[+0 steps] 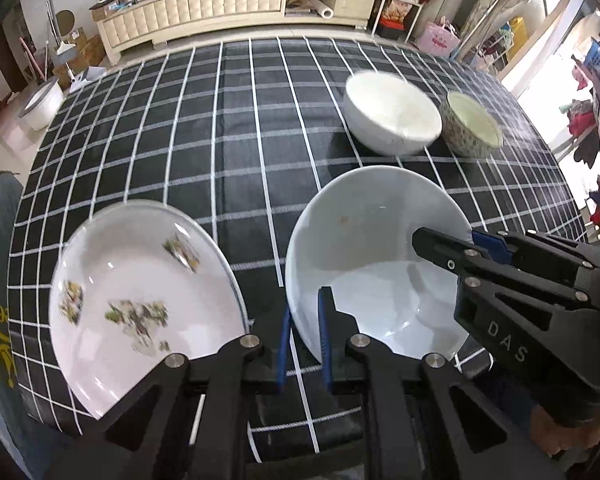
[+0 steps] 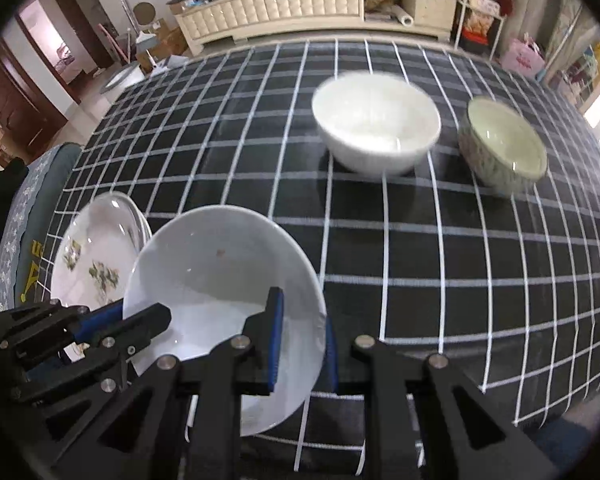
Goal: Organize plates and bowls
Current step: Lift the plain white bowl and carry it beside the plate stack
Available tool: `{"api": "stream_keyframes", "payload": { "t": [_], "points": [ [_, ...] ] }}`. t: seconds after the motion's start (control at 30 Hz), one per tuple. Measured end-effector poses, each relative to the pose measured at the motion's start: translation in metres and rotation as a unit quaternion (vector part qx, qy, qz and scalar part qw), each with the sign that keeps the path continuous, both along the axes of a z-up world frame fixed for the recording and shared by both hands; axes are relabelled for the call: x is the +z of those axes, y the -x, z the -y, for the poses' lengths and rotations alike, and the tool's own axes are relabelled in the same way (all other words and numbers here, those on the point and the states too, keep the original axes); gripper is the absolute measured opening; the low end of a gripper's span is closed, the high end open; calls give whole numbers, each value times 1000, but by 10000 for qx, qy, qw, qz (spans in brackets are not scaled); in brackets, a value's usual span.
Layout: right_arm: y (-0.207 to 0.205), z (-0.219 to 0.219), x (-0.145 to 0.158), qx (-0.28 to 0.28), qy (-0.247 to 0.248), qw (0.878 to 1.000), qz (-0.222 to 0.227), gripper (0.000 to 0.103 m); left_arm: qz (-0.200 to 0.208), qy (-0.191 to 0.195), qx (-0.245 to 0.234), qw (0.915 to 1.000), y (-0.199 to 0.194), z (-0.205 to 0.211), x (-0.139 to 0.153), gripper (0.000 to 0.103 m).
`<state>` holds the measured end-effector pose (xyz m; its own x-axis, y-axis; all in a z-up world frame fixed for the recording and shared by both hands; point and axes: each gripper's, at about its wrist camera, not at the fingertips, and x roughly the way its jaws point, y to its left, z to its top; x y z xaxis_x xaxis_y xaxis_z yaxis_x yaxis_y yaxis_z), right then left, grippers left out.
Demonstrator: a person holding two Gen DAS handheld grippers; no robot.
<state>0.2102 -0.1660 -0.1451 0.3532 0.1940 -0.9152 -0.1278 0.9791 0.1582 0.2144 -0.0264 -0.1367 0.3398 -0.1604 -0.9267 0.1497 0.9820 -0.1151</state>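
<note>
Both claws pinch the rim of a plain white plate (image 1: 364, 248), left claw (image 1: 304, 340) near, right claw (image 1: 470, 240) opposite, beside a flowered plate (image 1: 140, 304) on the checked bench (image 1: 220, 140).

bright window glare at right; bowls motion-blurred, fisheye edges bent and dark.

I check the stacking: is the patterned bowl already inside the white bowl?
No, the patterned bowl stands on the checked tablecloth beside the white bowl, not inside it.
</note>
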Motion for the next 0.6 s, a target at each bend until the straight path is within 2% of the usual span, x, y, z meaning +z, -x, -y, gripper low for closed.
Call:
{"api": "stream_keyframes", "payload": {
  "t": [0.37, 0.6],
  "points": [
    [0, 6, -24, -135, -122, 9995, -238, 22, -337, -5, -95, 9994, 2, 8, -31, 11],
    [-3, 9, -26, -102, -145, 9995, -247, 22, -306, -60, -141, 9994, -3, 13, -35, 11]
  ]
}}
